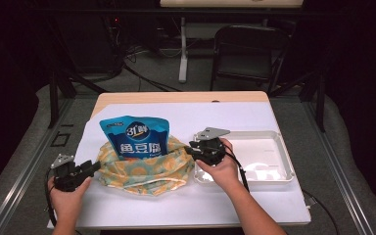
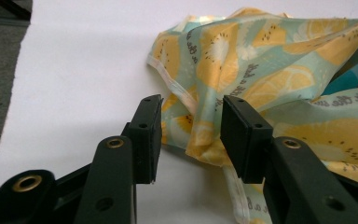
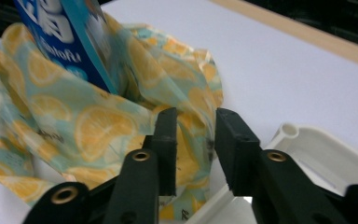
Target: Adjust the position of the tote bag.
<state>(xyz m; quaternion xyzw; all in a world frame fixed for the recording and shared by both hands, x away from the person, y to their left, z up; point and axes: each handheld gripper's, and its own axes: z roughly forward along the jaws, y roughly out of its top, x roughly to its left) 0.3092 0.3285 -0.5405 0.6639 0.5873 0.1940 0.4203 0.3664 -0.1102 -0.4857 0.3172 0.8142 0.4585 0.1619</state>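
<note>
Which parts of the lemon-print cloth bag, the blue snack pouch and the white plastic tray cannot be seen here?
- Blue snack pouch: lower part hidden inside the lemon-print cloth bag, high view.
- Pouch top: cut by the upper edge, right gripper view.
- White plastic tray: near left corner hidden by the right hand, high view.
- Small print on the pouch: too small to read.
</note>
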